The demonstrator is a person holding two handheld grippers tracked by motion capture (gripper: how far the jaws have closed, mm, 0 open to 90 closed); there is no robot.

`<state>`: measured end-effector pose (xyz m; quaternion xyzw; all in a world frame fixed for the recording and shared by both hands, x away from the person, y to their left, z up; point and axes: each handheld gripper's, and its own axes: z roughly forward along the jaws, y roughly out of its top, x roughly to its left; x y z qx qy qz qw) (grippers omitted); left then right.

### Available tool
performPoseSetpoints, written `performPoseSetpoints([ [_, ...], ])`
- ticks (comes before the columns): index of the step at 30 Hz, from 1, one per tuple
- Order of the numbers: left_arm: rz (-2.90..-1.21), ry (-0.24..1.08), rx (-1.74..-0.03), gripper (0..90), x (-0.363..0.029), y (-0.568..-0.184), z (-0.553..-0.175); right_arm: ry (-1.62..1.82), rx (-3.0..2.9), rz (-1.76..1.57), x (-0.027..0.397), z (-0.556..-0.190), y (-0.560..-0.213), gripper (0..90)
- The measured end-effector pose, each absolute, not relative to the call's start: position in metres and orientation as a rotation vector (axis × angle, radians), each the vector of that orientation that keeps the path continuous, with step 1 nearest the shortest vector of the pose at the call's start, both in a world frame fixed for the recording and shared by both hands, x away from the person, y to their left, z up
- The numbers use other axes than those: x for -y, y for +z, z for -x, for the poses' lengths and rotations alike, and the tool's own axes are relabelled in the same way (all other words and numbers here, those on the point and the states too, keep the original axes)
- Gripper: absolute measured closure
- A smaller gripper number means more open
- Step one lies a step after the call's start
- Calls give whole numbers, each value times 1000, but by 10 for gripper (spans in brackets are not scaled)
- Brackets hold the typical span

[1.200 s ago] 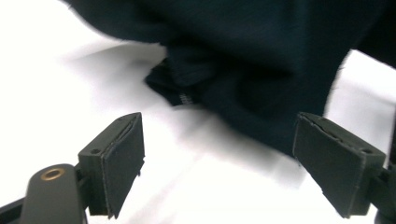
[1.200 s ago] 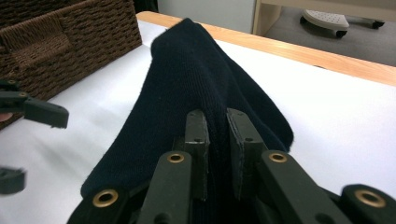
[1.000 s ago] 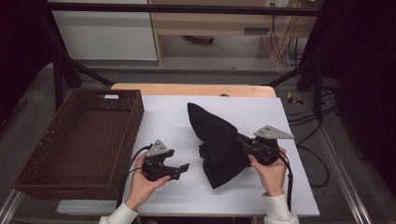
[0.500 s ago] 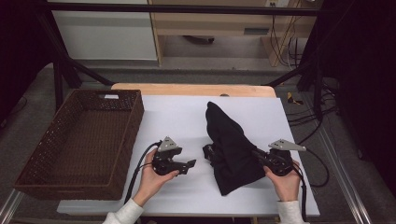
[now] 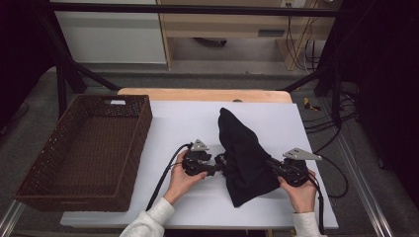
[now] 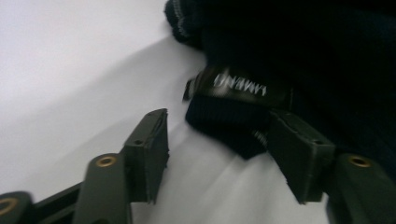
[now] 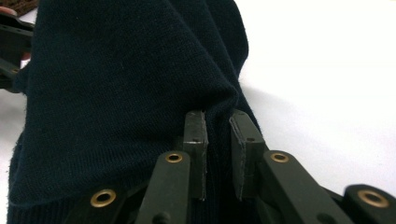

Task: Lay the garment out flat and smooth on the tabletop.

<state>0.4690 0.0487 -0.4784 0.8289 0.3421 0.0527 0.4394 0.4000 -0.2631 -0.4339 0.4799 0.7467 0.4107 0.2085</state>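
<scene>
Dark knit garment point(image 5: 244, 158) lies bunched at the centre of the white surface point(image 5: 188, 123), its peak pointing toward 12 o'clock, its bulk spilling toward 6. The woven basket point(image 5: 84, 148) sits well apart at 9 o'clock, empty as far as we can see.

Right gripper point(image 5: 276, 168), at 3 o'clock of the cloth: jaws narrow and pinched on a fold of the knit. The right gripper view shows the fabric point(image 7: 116, 93) gathered between the two pads, draping up and over them. We judge this hold is an anchor, keeping one side taut so the other side can be found.

Left gripper point(image 5: 217, 168), at 9 o'clock of the cloth: jaws about half open and just been closing. In the left gripper view a ribbed edge point(image 6: 229, 126) with a woven label point(image 6: 238, 86) lies between them, one pad near the hem, the other apart from it on bare surface. No pinch yet.

We read the low, level approach as aimed at the hem, a firm edge to seize. With both sides held, we judge the garment could be spread or folded.
</scene>
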Motion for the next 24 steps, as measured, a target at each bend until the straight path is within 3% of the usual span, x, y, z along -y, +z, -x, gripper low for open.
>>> performPoseSetpoints([
  [8,-2041,54,-804,608,-40,-486,-470,1127,-2085,-1327,260,-402,-437,789],
  [10,-2035,20,-799,755,-39,-485,-469,1123,-2087,-1330,259,-402,-438,789],
  [12,-2057,56,-779,830,-37,-483,-466,1122,-2087,-1328,258,-403,-438,790],
  [24,-2061,231,-773,876,-76,-437,-463,1202,-2079,-1294,256,-399,-428,810],
])
